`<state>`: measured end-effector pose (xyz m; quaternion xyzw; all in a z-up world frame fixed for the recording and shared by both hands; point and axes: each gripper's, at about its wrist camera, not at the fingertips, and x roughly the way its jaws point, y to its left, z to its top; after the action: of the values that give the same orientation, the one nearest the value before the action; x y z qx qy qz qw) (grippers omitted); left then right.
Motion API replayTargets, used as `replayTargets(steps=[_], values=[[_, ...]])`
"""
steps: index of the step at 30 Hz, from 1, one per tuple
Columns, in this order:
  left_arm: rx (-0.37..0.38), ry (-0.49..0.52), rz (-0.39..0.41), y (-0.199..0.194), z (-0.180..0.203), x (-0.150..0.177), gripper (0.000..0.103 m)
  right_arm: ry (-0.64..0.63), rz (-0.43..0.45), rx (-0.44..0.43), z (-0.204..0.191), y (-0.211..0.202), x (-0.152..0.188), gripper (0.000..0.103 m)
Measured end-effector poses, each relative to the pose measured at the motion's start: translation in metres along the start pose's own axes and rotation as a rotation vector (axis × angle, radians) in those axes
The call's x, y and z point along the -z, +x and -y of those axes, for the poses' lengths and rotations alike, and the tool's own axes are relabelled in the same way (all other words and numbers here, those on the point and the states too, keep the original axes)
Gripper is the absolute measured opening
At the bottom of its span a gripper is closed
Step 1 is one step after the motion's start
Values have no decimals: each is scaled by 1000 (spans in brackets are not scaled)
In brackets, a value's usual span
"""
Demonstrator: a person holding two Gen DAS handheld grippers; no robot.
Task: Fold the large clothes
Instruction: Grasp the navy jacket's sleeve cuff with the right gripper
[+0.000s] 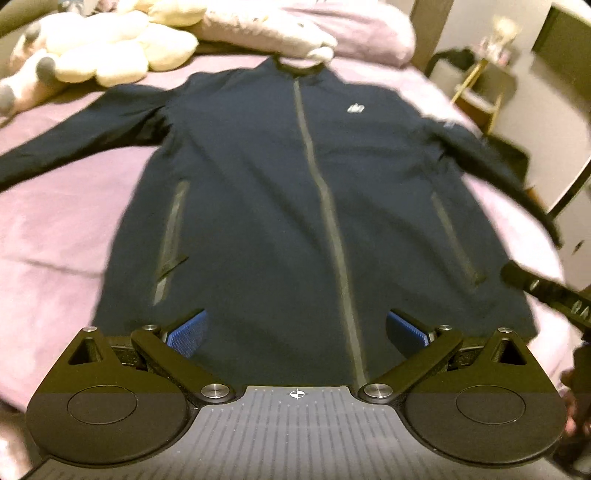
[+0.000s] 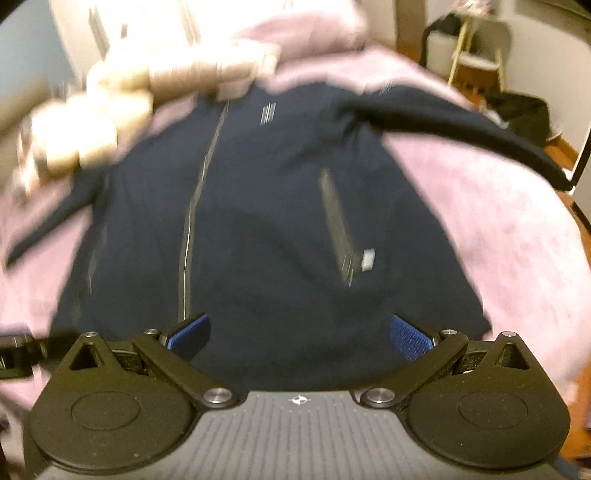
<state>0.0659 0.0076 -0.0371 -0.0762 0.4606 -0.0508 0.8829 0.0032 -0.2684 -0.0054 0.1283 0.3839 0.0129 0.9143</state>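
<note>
The dark jacket (image 1: 295, 206) lies flat and unfolded in the middle of the pink bed (image 1: 55, 240), both claws, left gripper (image 1: 297, 332) and right gripper (image 2: 299, 336), wide apart and holding nothing, so all folding is left.

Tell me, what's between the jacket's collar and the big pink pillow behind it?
In the left wrist view, the white plush toy's limb lies across that gap, its tip resting right above the collar of the jacket, in front of the pillow.
</note>
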Motion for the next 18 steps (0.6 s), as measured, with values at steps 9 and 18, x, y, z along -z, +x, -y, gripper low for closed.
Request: replayTargets(steps=[9,18], values=[[-112,-1,39,72,12,-62,103,494,267,-5,174,48,-75,103],[-124,-44,112,143,15,-110,103,1186,378,88,351,136,-73,57]])
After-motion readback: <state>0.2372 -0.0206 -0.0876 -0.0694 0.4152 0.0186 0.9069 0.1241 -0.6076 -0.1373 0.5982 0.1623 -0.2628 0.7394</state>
